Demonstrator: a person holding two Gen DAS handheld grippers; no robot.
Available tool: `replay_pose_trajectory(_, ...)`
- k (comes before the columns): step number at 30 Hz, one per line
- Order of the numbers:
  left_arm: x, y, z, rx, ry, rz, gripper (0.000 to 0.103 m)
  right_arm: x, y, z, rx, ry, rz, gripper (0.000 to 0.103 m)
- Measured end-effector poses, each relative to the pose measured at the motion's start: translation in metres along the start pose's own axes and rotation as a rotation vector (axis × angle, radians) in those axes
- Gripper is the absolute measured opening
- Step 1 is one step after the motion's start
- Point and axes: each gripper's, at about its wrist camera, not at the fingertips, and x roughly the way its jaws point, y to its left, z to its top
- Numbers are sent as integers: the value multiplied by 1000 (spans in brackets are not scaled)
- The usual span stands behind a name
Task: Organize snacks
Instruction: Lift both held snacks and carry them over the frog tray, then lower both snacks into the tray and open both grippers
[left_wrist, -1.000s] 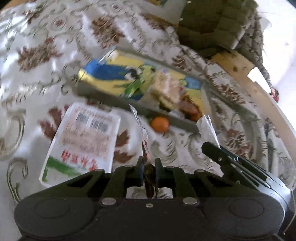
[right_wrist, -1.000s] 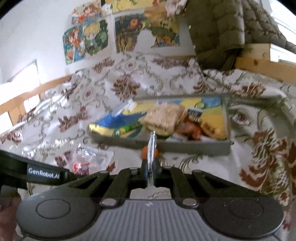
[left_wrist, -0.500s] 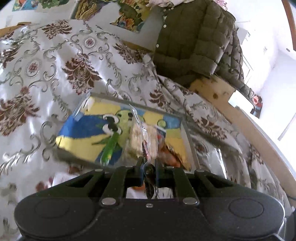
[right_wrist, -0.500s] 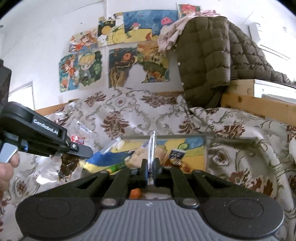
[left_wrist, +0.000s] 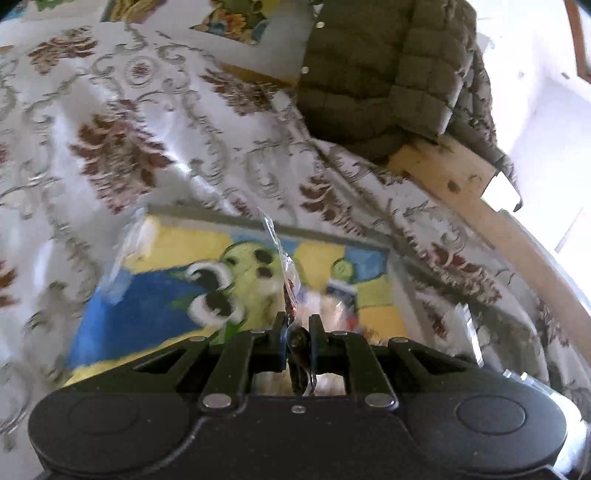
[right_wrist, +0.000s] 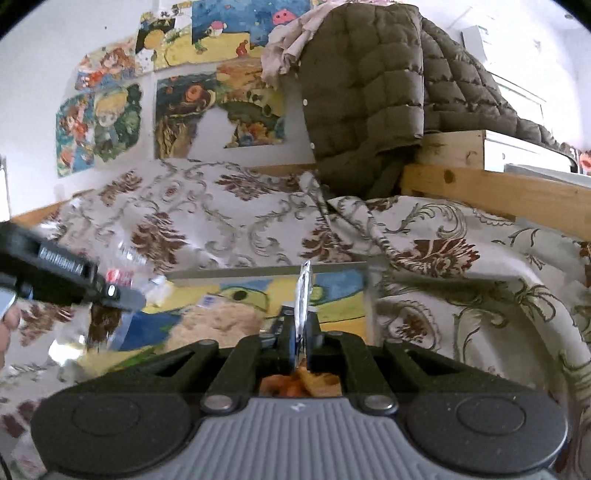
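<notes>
I'm looking at a home bedroom — a bed under a white cover with brown-and-grey floral scrolls (right_wrist: 229, 218), framed by a pale knotty wooden bed rail (right_wrist: 491, 188). An olive quilted puffer jacket (right_wrist: 369, 85) hangs over that rail. Colourful cartoon posters (right_wrist: 110, 122) are stuck on the white wall behind — it reads as a child's room.

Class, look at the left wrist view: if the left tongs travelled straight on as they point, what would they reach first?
Probably the shallow grey tray with its yellow-and-blue cartoon picture; depth is unclear.
</notes>
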Motion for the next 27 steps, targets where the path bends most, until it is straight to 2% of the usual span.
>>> replay_pose_trajectory(6,41,-26,4,22,-22,-110,12,19,-10,-8,-7,25,-36,6)
replay_pose_trajectory(11,70,-47,-5,68,-19,-156,12,27,-9,-14,-34,44,-47,6)
replay_pose_trajectory(18,93,-49,-16,67,1,-155,12,35,-8,-21,-40,83,-44,7)
replay_pose_trajectory(24,95,-41,-17,44,-3,-149,12,38,-7,-24,-38,99,-38,8)
replay_pose_trajectory(27,93,-39,-16,29,-13,-142,21,38,-6,-23,-47,99,-37,11)
